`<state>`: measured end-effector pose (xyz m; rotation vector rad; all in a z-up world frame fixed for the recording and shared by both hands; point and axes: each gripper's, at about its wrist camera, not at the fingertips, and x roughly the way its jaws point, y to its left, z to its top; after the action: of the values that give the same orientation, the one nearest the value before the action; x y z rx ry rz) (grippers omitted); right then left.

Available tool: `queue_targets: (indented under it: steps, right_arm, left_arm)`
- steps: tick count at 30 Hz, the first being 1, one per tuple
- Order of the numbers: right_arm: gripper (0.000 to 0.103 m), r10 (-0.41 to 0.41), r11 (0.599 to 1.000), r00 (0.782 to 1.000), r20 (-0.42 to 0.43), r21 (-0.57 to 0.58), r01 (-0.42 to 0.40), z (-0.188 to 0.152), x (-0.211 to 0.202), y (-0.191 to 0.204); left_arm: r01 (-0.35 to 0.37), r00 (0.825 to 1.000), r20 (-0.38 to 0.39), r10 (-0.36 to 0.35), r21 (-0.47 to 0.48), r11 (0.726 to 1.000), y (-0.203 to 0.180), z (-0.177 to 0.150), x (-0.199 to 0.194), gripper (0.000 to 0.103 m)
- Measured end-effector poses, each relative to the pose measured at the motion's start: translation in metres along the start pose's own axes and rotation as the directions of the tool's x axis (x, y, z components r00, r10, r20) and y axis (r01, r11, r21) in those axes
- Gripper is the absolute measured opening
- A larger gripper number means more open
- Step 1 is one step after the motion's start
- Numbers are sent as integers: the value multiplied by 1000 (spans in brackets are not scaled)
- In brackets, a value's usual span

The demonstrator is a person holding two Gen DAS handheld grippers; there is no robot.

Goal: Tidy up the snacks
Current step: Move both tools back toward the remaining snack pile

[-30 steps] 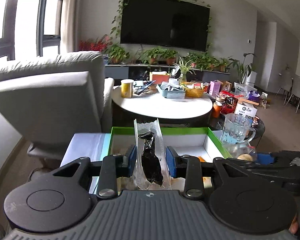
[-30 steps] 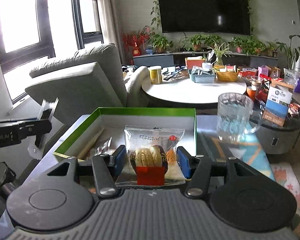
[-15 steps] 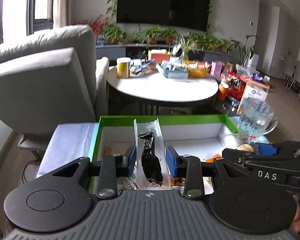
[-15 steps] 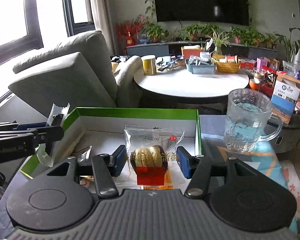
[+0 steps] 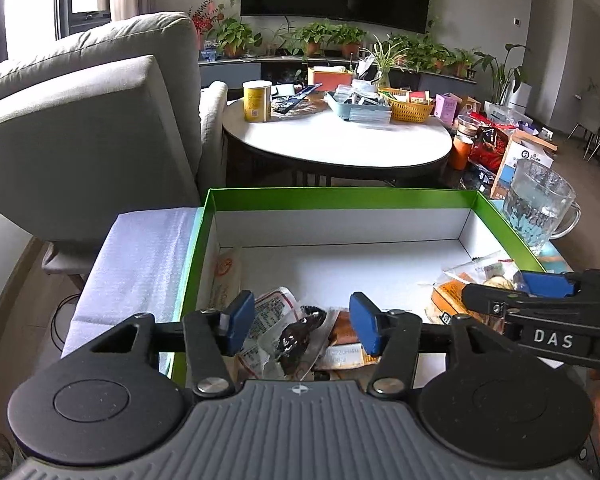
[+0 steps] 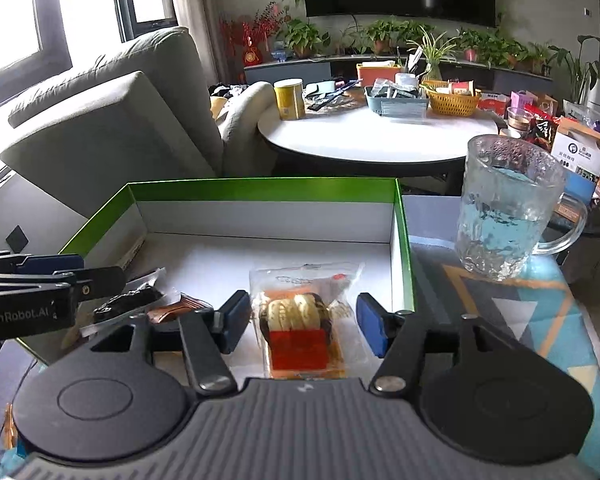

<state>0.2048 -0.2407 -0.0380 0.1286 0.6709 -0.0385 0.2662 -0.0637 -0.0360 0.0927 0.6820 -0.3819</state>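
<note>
The left gripper (image 5: 302,328) has its blue pads (image 5: 240,320) spreading apart, and the clear packet with a dark dried snack (image 5: 296,340) lies loose between them, touching neither, on top of other wrappers at the near left of the green-rimmed box (image 5: 340,194). The right gripper (image 6: 300,326) also stands parted, its pads clear of the bun packet (image 6: 300,316) that lies flat on the white box floor near the right wall. Both packets look light, soft and crinkly, with slick film that would likely slide under a shallow pinch; the sealed flat edge, or a hold across the narrow middle, seems the safest place to take them, and the bun would probably squash if clamped hard. Both grippers point forward and downward into the box, side by side, the left one's fingers low over the pile. A glass mug of water (image 6: 508,216) stands just outside the box on the right, on the patterned cloth (image 6: 500,320).
</note>
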Motion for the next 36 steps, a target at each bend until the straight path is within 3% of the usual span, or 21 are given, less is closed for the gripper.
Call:
queue_targets:
  steps: [13,18,27,36]
  right_arm:
    - [56,6,1000,998,67,8,-7,-8,-45,-6]
    - [56,51,999,996,68,-5,-50,-22,-74,-5]
    - [56,61,989,998,-15,-135,-62,-62,-89,8]
    - [56,70,992,995,-66,-104,-76,-81,-90,9]
  left_arm:
    - [-19,997,75,18,15,1000,12,-17,-64,52]
    - [4,996,86,-7,34,999,10,-37,-94,52]
    - [84,996,36,-85,30,996,10,-90,-128,52]
    - [178,982,-74,-175,37,983,1,-133,-125,48]
